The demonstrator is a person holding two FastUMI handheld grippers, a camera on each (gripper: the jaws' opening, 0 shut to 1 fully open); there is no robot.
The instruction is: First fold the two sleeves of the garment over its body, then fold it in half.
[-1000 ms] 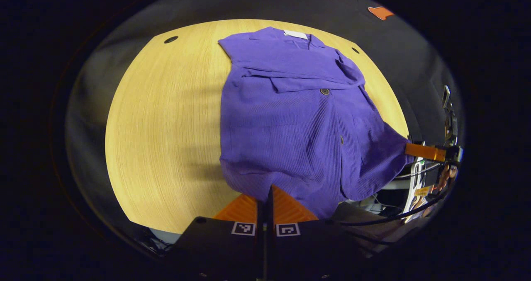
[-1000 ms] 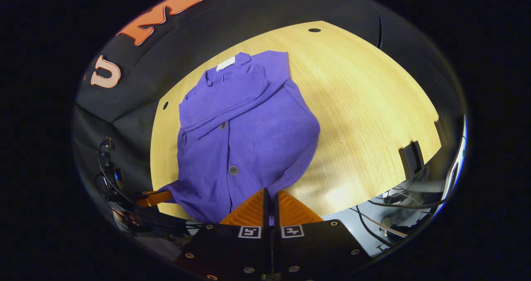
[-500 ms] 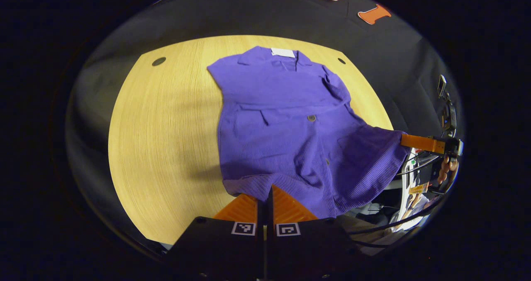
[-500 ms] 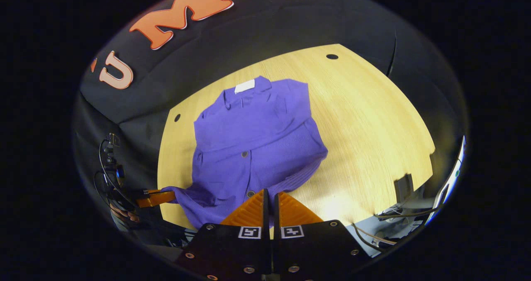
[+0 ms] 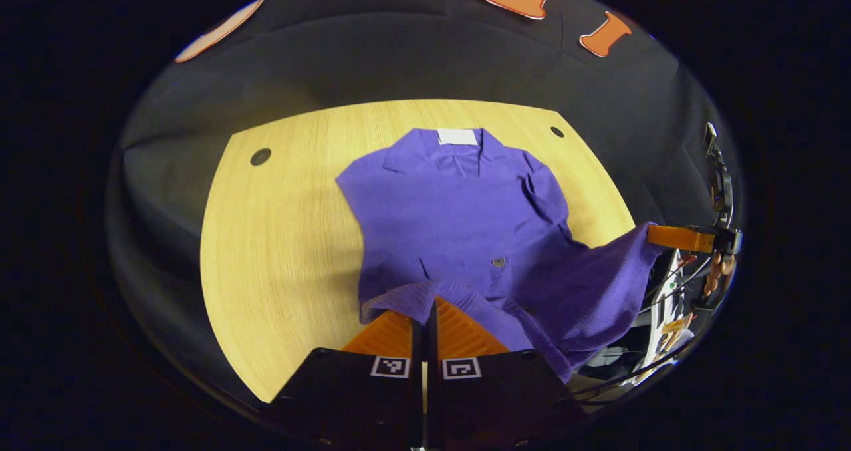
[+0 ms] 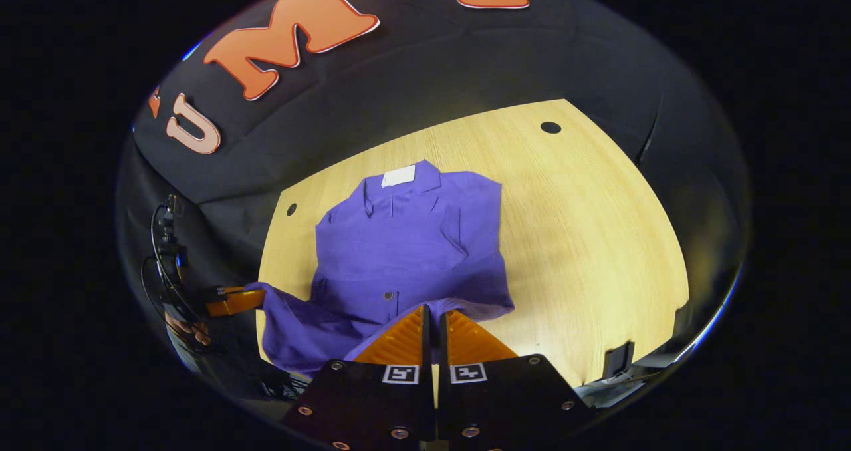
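Note:
A purple button-up garment lies on the wooden table, its collar with a white label at the far end. Both sleeves are folded across the chest. My left gripper is shut on the near left corner of the hem, which it holds up off the table. The right gripper pinches the other hem corner at the right. In the right gripper view, my right gripper is shut on the garment hem, and the left gripper holds the far corner. The hem sags between them.
Round holes mark the table's far corners. A hand and cables hang beyond the right table edge. A dark clamp sits on the table's near edge in the right gripper view. Bare wood flanks the garment.
Both grippers have risen and travelled toward the collar with the hem in them. The lower part of the garment has come off the table and covers more of the body.

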